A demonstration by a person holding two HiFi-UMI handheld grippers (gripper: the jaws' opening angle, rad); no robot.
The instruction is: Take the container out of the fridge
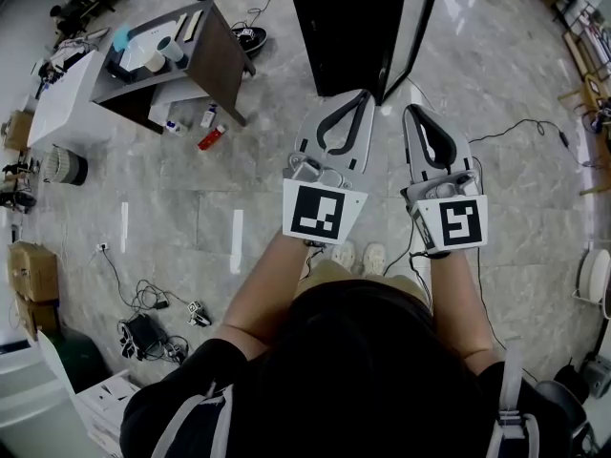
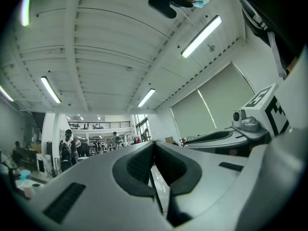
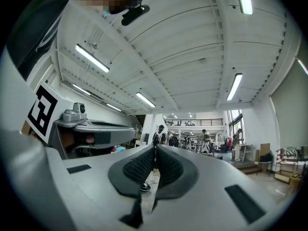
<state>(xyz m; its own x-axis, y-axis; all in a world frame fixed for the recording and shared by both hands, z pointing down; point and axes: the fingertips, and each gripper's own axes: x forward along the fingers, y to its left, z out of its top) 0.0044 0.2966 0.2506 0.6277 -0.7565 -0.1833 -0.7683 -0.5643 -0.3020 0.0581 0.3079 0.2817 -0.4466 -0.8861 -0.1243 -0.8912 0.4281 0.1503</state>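
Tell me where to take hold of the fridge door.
Grip the fridge door by its near upright edge, coming from the front with the right gripper, whose tips point at it. The door looks like a thin panel standing ajar; no handle shows. The gripper's jaws are shut, so open them first.

A counter point(image 1: 218, 60) at upper left carries cups point(image 1: 153, 62). By its foot a red bottle point(image 1: 212, 137) lies on the marble floor point(image 1: 172, 218); cables point(image 1: 153, 327) nearer, boxes point(image 1: 31, 270) left.
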